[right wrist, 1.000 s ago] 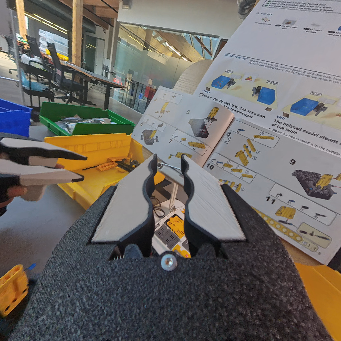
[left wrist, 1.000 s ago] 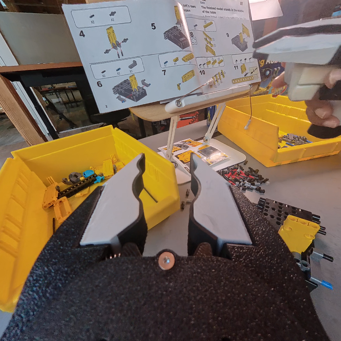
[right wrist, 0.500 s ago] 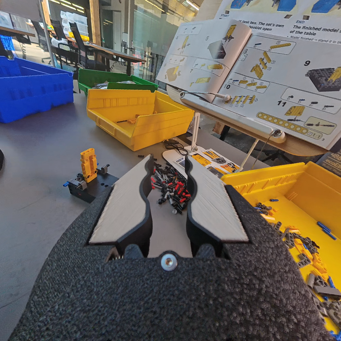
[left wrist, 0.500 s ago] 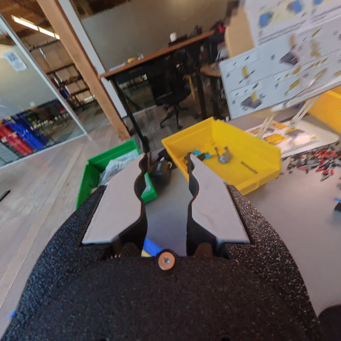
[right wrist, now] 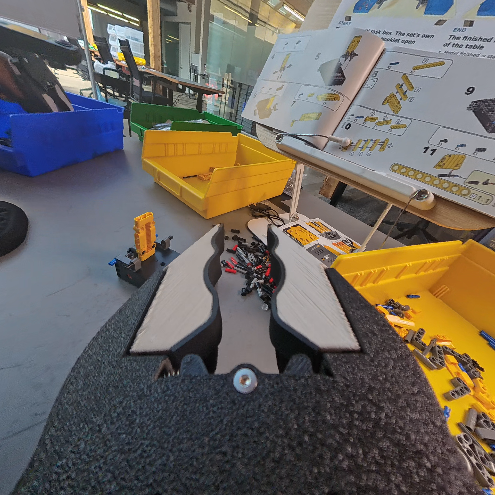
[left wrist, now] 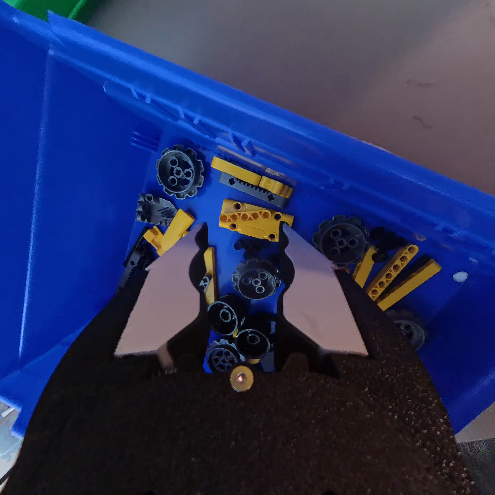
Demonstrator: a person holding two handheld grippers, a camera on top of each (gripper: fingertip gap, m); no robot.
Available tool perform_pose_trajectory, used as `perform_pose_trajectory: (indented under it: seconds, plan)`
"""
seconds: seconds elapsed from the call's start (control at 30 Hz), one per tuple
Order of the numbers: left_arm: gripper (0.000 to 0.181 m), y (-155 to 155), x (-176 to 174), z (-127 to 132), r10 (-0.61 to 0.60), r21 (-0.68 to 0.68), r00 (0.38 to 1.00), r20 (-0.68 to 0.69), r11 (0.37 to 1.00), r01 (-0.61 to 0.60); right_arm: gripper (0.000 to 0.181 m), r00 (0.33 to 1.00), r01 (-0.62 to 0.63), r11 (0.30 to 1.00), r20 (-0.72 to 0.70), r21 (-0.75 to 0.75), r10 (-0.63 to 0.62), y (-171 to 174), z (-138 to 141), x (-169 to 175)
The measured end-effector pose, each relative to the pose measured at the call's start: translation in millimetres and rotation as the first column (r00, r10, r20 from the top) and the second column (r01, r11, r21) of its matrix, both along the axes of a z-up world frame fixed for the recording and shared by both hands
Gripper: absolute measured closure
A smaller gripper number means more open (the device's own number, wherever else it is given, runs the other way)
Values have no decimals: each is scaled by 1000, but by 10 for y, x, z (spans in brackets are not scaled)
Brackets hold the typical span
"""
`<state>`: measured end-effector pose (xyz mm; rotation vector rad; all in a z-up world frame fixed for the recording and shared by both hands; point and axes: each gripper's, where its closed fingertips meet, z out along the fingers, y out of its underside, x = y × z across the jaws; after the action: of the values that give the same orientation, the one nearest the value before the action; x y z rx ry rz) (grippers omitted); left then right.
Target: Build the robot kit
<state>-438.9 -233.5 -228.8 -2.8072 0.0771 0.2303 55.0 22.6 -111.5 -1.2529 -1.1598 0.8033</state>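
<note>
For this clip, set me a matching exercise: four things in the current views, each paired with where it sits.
Things:
1. black toothed plastic wheels
2. pile of small black and red pins
3. grey angled connector pieces
4. open instruction booklet

Places:
A. propped on the white stand
B. loose on the grey tabletop, ahead of the right tongs
C. in the blue plastic bin, under the left tongs
D. in the near yellow plastic bin

Pairs: 1-C, 2-B, 3-D, 4-A

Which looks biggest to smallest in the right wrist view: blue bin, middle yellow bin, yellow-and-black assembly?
1. Middle yellow bin
2. Blue bin, partly cut off and farther away, so order with 1 is unsure
3. Yellow-and-black assembly, clearly smallest
</note>
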Motion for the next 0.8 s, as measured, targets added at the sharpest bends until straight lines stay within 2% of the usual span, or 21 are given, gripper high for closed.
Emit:
perform_pose_trajectory:
  seconds: [0.2,0.3,0.37,0.43,0.5,0.53,0.57,0.63,0.73,0.8]
  plan:
    - [181,37,-146,-58,43,2,998,40,999,-43,150,999,32,999,20,8,-32,7,-64,123]
    - [181,15,-441,63,185,59,982,-39,981,-183,150,999,49,999,17,-15,-48,50,-97,176]
    - [175,22,-494,115,223,102,975,-24,970,-219,150,999,54,998,12,-33,-53,73,-107,194]
    - [161,47,-293,59,152,91,985,84,983,-159,150,998,54,998,10,-40,-54,82,-108,200]
    - [134,11,-63,-70,70,29,983,167,997,-76,151,999,50,998,14,-38,-50,75,-113,192]
    - [136,7,6,-111,32,17,984,174,999,-35,151,999,47,998,18,-35,-46,66,-119,185]
    - [126,31,48,-110,2,31,985,174,1000,-7,151,999,43,999,24,-32,-43,58,-128,178]
    - [117,22,76,-142,-22,8,985,170,1000,21,151,999,39,999,36,-24,-38,42,-150,164]
    - [112,7,111,-198,-51,-16,979,196,998,55,151,998,28,999,54,-19,-27,14,-180,145]
    - [117,11,101,-193,-57,-18,976,209,998,62,151,998,23,1000,61,-12,-22,-6,-185,140]
